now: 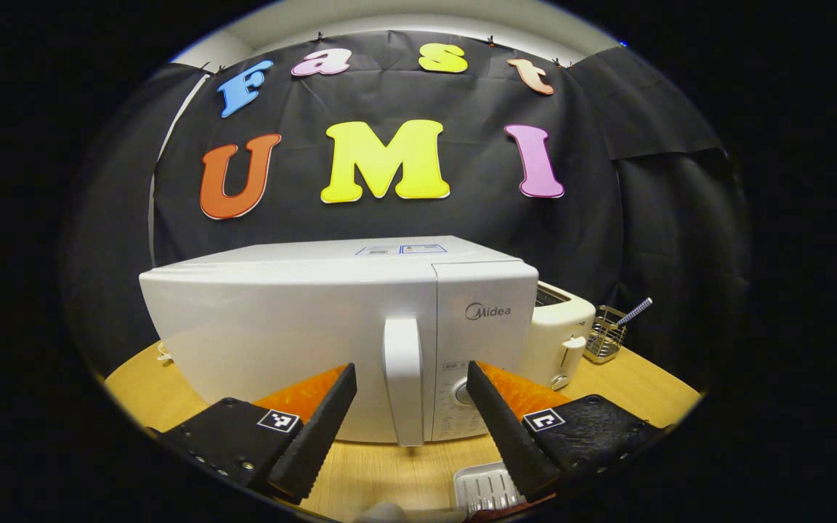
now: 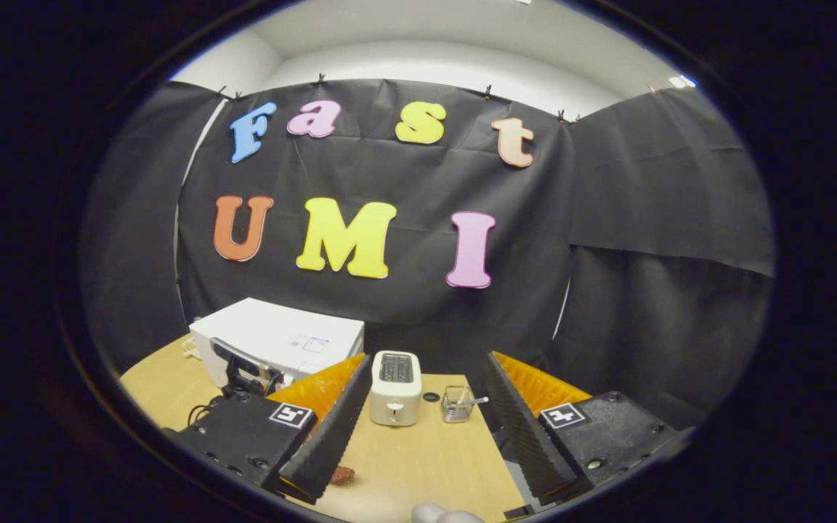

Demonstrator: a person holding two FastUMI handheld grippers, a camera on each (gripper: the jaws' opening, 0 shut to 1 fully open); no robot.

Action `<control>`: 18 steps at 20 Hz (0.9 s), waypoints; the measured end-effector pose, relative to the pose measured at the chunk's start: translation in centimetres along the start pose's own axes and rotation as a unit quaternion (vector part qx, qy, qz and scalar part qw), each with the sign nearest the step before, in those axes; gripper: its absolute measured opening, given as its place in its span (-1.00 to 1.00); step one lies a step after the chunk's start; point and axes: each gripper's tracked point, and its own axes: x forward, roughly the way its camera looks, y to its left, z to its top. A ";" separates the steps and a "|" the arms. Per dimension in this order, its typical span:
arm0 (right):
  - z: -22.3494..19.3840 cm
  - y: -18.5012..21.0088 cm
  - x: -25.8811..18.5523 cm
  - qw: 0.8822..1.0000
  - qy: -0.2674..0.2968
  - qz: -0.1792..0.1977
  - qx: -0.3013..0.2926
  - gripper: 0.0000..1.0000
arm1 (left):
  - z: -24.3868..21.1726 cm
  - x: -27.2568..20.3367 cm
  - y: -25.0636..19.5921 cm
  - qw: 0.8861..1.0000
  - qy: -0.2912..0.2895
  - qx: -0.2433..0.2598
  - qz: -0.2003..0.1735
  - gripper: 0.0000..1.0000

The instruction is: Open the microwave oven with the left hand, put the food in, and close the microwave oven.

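Note:
The white microwave [image 1: 295, 334] stands on the wooden table with its door closed. Its vertical handle [image 1: 404, 378] shows right between the fingers of my left gripper [image 1: 411, 370], which is open and close to the door; I cannot tell whether the fingers reach around the handle. In the right gripper view the microwave [image 2: 280, 338] is at the far left, with the left gripper [image 2: 240, 374] in front of it. My right gripper [image 2: 427, 363] is open and holds nothing above the table. A small reddish-brown piece of food [image 2: 344, 476] lies on the table beside its left finger.
A white toaster [image 1: 564, 338] stands just right of the microwave, and a small wire holder [image 1: 605, 341] with a stick in it beyond that. A white ridged tray [image 1: 487, 488] lies at the near table edge. Bare wooden table [image 2: 426, 457] stretches ahead of the right gripper.

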 end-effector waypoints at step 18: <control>-0.8 0.0 1.3 1.000 0.016 0.007 0.000 0.98 | -0.6 0.0 0.3 1.000 0.020 -0.013 -0.006 -0.72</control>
